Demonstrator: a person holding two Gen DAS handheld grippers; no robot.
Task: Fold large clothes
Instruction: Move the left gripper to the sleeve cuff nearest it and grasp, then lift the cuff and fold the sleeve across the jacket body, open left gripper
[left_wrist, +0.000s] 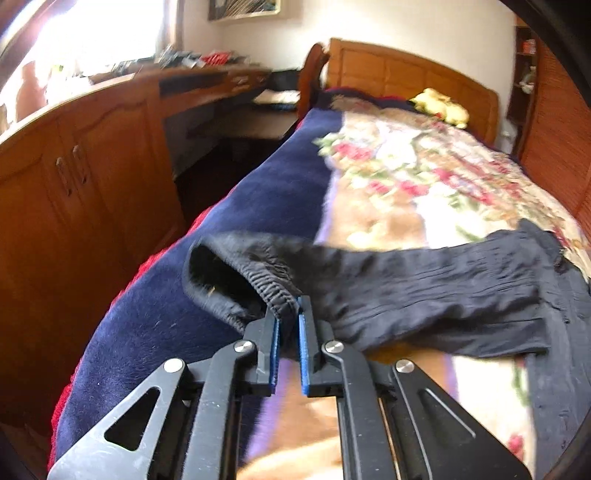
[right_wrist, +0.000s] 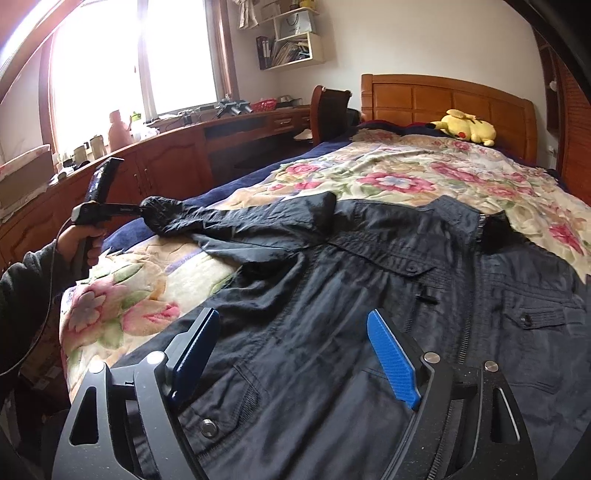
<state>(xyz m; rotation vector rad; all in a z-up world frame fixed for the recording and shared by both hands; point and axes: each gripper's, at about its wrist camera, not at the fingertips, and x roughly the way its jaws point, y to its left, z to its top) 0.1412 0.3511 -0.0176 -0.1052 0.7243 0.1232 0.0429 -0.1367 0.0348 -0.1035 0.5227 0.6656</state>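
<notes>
- On a bed spread with a floral blanket, a dark jacket is laid out front up, its zip running down the middle and its collar toward the headboard.
- One sleeve is stretched out toward the bed's edge, and its elastic cuff is pinched between the blue pads of the left gripper, whose jaws are pressed nearly together on the fabric.
- The right gripper is held just above the jacket's lower front with its jaws spread wide and nothing between them.
- The step in hand is judged to be the folding of the sleeve across the body of the jacket.
- For a clean fold, the cuff is best carried low and level over the chest, so that the sleeve is kept flat and untwisted.
- The body could be pinned by the free gripper near the shoulder seam, so that the garment is not dragged across the slippery blanket.
- A yellow plush toy is seen lying by the headboard, well apart from the work.
</notes>
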